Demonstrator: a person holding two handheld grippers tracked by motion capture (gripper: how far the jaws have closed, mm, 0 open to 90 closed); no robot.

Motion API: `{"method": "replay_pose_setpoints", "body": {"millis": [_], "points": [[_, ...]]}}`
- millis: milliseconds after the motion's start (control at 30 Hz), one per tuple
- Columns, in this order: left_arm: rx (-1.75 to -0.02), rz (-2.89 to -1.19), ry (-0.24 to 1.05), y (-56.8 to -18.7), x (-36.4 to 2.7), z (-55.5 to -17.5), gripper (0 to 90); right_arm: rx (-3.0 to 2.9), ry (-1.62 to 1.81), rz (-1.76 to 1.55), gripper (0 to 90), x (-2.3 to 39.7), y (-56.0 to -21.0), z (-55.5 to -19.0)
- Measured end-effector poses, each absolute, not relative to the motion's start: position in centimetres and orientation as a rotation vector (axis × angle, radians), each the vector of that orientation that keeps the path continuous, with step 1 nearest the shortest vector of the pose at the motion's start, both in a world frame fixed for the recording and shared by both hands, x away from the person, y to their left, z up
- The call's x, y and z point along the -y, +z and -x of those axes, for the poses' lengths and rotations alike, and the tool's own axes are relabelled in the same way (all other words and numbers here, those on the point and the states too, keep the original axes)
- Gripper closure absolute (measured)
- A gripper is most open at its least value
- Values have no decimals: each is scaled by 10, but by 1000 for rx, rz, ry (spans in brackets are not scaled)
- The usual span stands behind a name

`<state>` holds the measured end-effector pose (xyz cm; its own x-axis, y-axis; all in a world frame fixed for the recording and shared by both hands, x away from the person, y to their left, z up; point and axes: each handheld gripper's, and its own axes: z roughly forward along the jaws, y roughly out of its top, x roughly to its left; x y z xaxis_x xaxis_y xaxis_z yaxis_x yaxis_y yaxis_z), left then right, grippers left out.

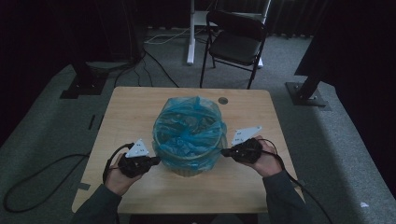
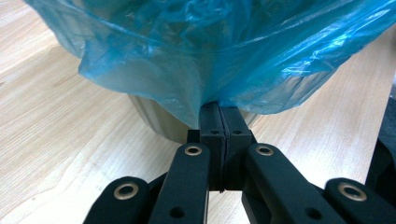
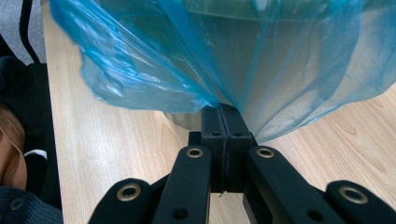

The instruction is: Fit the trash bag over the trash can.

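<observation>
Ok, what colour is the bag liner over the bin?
Translucent blue bag liner, clearest in the left gripper view.

The bin (image 1: 189, 165) with its blue bag (image 1: 189, 128) stands in the middle of the wooden table (image 1: 135, 102) and blocks the straight way between the left gripper (image 1: 156, 161) and the right gripper (image 1: 224, 152), each pressed against the bag's skirt on its own side. Bare tabletop lies open behind the bin toward the far edge, along both side edges, and in front of it between the person's forearms. Beyond the table, a folding chair (image 1: 236, 44) and a white stand leg (image 1: 190, 32) stand well apart from it on the floor.
</observation>
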<state>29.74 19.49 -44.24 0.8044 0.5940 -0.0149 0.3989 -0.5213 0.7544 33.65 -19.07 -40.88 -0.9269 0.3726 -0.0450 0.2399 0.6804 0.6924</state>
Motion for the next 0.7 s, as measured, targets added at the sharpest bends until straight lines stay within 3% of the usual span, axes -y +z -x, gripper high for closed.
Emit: {"method": "replay_pose_setpoints", "body": {"millis": [433,700], "points": [[-799,-2128,289,-439,-212,-300,869,-2696,1061,-528,897,198,-410,-337],[-774,-2089,295,-430,-222,-295,753,-2649,1105,-533,744,205,-399,-335]]}}
